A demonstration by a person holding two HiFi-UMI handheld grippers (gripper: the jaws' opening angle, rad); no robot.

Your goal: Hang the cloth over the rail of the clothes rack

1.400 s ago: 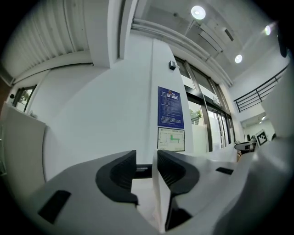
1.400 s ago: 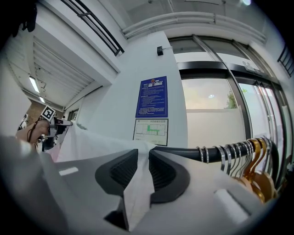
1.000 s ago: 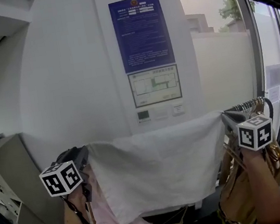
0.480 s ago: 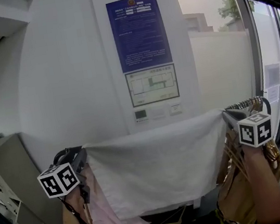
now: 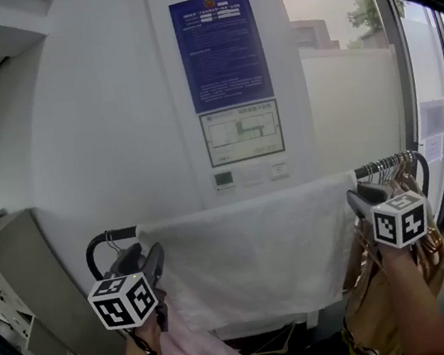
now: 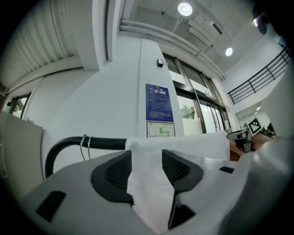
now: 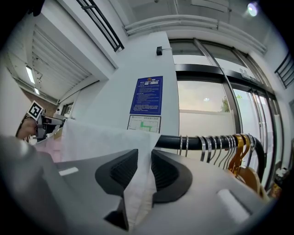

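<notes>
The white cloth [image 5: 253, 243] lies draped over the rack's black rail [image 6: 98, 143], beside the hangers [image 7: 220, 147]. The left gripper [image 6: 147, 160] has its fingers spread wide. The right gripper [image 7: 144, 160] has just been opening its fingers to a narrower gap. A cloth corner sits loosely in each, so a careless pull back could snag one and drag the cloth off.

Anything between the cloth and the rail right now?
Nothing visible. The cloth already lies over the rail, on the bare stretch between two hanger hooks at its left end and the hangers bunched at its right end.
</notes>
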